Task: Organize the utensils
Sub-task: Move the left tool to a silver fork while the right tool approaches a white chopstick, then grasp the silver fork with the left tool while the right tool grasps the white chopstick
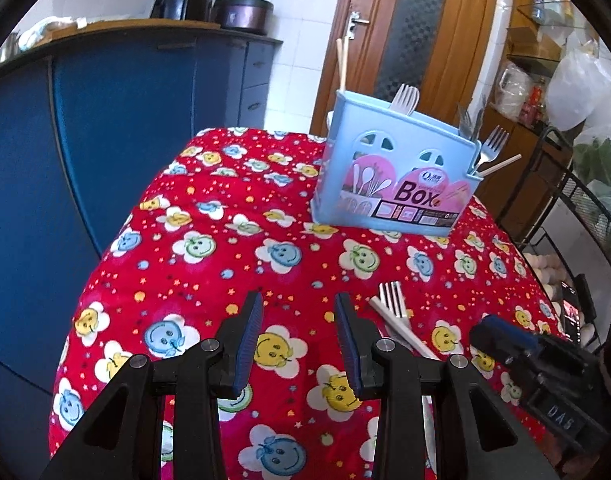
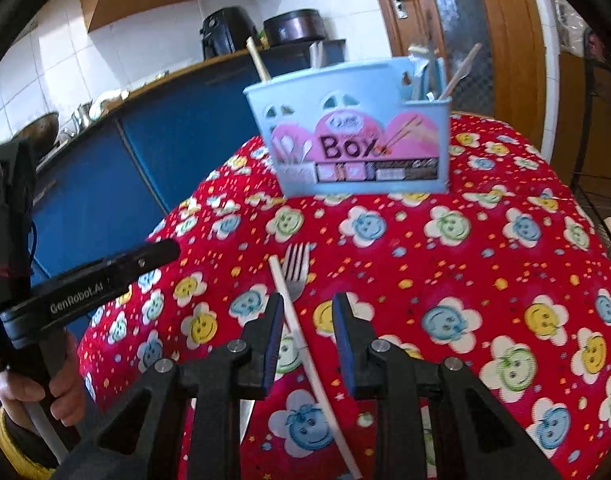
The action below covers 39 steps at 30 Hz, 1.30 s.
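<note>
The fork [image 2: 295,270] handle is hidden behind the right gripper [image 2: 307,330].

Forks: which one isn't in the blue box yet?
The metal fork lying flat on the red smiley-face tablecloth, beside a white chopstick, just ahead of the open right gripper. The other forks stand upright in the light-blue plastic utensil box.

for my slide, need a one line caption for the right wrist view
Open right gripper poised over a white chopstick and fork on the floral tablecloth, blue utensil box behind.
</note>
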Tool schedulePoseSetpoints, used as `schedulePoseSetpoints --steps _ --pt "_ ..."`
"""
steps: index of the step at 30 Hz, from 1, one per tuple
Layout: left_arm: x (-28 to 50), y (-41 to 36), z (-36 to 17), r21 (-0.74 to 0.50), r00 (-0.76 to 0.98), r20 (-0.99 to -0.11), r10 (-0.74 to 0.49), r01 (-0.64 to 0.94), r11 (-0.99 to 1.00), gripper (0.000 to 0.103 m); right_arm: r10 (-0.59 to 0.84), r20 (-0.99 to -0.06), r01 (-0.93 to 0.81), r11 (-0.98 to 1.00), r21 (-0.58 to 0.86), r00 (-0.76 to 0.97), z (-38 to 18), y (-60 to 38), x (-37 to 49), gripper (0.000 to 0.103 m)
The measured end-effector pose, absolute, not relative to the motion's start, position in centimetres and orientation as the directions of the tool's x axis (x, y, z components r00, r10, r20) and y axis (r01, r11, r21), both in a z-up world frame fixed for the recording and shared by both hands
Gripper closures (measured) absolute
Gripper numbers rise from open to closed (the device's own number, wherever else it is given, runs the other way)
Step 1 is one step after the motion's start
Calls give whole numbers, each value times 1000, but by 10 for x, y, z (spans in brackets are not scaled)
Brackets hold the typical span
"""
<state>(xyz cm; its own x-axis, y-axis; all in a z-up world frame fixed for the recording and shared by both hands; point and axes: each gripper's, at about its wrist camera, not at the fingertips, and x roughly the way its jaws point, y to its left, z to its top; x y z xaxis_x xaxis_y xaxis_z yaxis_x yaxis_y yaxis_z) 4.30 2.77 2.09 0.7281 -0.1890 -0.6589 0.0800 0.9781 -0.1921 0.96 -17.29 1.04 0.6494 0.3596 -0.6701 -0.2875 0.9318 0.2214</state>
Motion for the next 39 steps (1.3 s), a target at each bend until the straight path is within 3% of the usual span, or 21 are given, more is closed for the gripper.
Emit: schedulePoseSetpoints --steps 14,16,18,21,39 --pt "45 39 10 -220 716 -672 -190 52 974 65 335 -729 -296 936 188 596 -11 -160 19 76" --pt "45 40 9 -224 714 -674 -192 50 973 65 326 -731 -299 938 174 599 -12 -160 20 80" --pt "46 41 8 -225 712 -675 -191 49 973 65 319 -732 -299 940 163 602 -12 -160 21 90" --pt "46 40 8 -226 710 -677 -194 50 973 65 330 -727 -304 937 174 602 -11 -161 20 94" --pt "46 -2 6 -226 649 -710 -275 160 961 65 267 -695 -158 963 218 667 2 -214 17 96"
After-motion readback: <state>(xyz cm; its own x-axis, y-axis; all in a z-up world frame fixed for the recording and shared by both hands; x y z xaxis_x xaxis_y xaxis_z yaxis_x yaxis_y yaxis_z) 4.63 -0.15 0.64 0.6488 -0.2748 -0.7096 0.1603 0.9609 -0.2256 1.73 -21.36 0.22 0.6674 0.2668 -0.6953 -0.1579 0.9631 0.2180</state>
